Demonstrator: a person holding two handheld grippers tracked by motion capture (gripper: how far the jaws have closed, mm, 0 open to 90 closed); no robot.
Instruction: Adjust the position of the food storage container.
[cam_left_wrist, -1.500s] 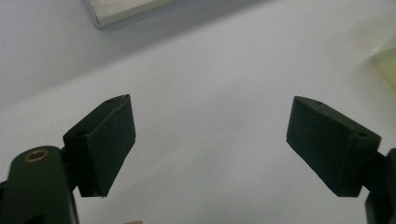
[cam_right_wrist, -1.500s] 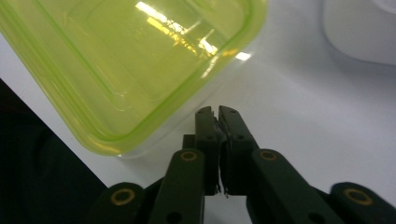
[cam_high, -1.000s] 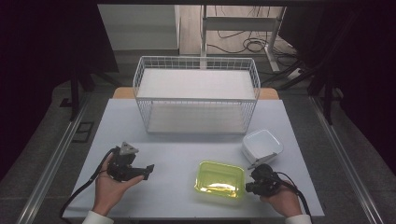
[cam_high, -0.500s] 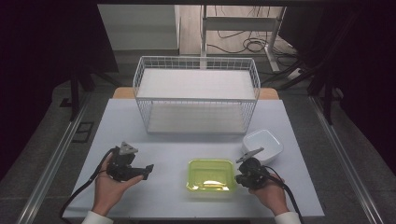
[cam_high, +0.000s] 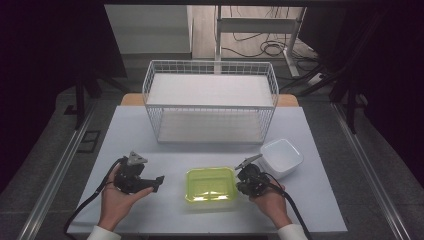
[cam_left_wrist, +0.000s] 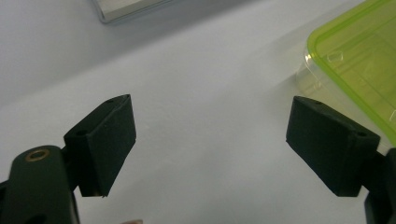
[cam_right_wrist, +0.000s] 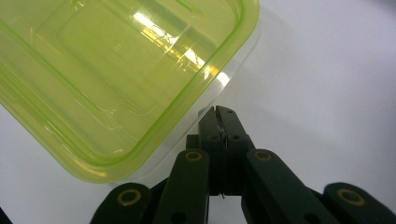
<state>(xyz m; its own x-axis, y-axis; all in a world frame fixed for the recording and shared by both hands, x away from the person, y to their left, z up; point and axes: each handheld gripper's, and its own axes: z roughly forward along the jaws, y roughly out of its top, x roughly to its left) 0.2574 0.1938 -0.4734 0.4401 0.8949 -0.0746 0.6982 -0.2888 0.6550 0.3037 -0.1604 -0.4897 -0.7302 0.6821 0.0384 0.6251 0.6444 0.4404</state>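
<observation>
With its 2 jaws pressed together into a blunt pusher, the right gripper (cam_right_wrist: 220, 112) nudges the translucent lime-green plastic container (cam_high: 210, 183) near the white table's (cam_high: 150, 215) front edge toward the left gripper (cam_left_wrist: 210, 144), whose jaws wait spread apart.

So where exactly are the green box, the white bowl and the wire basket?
green box (cam_high: 210, 184), high view, middle of its see-through lid.
white bowl (cam_high: 283, 156), high view, its inner bottom.
wire basket (cam_high: 210, 106), high view, the front top rim.
</observation>
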